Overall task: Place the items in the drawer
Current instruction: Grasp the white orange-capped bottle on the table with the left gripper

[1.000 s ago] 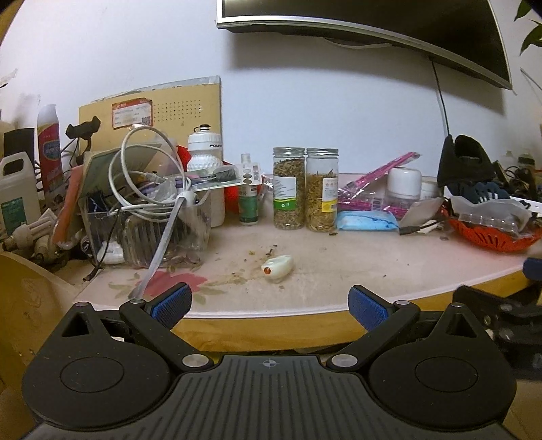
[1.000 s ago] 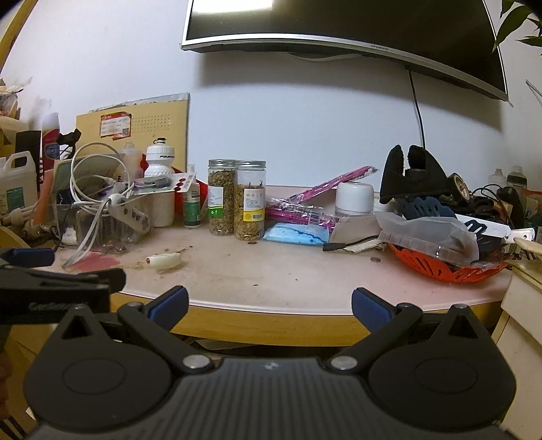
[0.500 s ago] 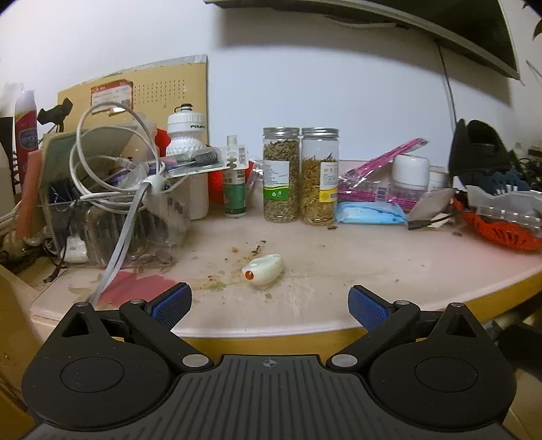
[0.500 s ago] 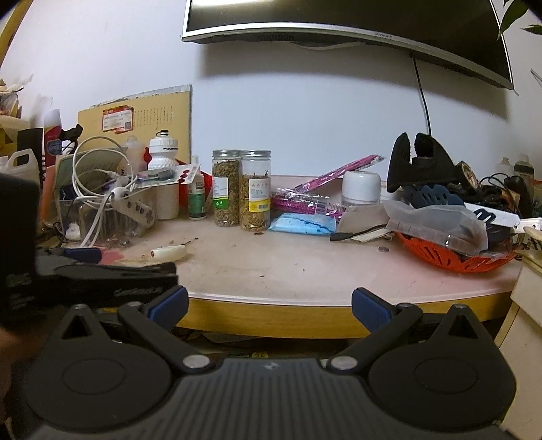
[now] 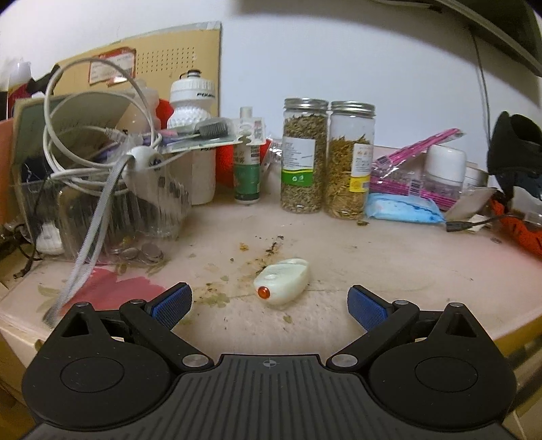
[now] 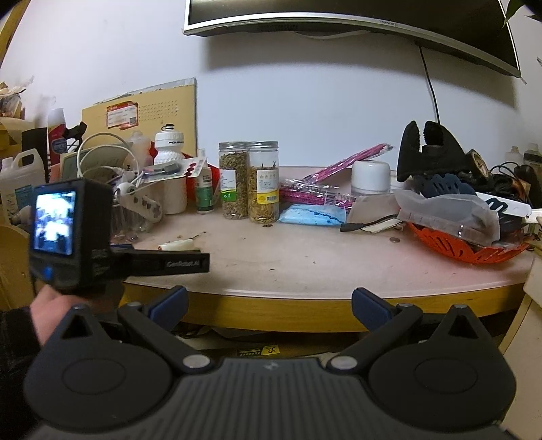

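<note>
A small white object with an orange-red tip (image 5: 283, 282) lies on the pinkish table top (image 5: 389, 264), near the front edge. My left gripper (image 5: 269, 304) is open and empty, its blue pads either side of the white object and just short of it. In the right wrist view the white object (image 6: 176, 244) shows far left on the table, with the left gripper's body (image 6: 101, 237) in front of it. My right gripper (image 6: 269, 304) is open and empty, held back from the table's front edge (image 6: 305, 311). No drawer is in view.
Two herb jars (image 5: 325, 159) stand at the back middle. A clear box with white cables and coins (image 5: 108, 189) stands at the left. A blue packet (image 5: 403, 208), pink packets (image 5: 406, 169) and an orange basket (image 6: 464, 243) lie to the right. A monitor (image 6: 338, 17) hangs above.
My left gripper has moved forward over the table edge toward the white object, which now lies between its pads. The right gripper has stayed back and risen slightly.
</note>
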`<state>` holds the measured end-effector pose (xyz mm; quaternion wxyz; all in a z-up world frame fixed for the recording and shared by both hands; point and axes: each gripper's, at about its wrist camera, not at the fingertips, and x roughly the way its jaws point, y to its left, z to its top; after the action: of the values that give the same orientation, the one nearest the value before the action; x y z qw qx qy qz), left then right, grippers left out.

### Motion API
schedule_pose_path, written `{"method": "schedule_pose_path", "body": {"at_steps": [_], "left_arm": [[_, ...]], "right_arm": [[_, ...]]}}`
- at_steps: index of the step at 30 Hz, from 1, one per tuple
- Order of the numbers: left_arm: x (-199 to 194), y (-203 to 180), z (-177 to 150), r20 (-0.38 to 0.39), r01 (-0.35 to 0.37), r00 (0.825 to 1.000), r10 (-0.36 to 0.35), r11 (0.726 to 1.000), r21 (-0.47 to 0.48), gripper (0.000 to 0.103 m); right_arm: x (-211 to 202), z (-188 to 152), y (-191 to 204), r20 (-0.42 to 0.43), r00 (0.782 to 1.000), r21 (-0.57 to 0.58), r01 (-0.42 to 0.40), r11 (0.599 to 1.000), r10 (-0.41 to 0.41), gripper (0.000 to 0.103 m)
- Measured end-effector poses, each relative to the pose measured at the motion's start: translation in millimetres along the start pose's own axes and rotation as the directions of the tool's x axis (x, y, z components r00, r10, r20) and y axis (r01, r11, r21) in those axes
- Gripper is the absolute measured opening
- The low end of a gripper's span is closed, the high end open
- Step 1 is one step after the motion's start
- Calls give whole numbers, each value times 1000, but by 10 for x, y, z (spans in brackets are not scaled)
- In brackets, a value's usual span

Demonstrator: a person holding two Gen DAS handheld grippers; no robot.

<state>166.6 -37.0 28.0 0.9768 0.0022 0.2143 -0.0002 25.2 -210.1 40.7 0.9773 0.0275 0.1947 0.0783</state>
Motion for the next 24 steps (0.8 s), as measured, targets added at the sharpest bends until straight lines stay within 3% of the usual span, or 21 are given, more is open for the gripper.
{"method": "schedule_pose_path", "body": {"at_steps": [6,7,8,11,24], "left_arm": [[146,5,4,6,-5,1000,4,1000,10,99],[149,9,9,12,2,1000,-2,1000,13,89],[152,12,15,19,9,1000,-9,1000,16,68],[162,9,40,24,32,999,-33,999,33,32],[130,-11,40,18,32,999,-32,999,33,30]], "right_arm": [[43,14,-18,-8,1000,18,-5,1000,6,103],[46,18,-20,-8,1000,21,-5,1000,5,103],[49,21,-21,-8,1000,24,-6,1000,6,103],[53,22,-16,-7,1000,23,-9,1000,10,103],[67,11,19,-8,1000,0,-8,1000,8,103]]}}
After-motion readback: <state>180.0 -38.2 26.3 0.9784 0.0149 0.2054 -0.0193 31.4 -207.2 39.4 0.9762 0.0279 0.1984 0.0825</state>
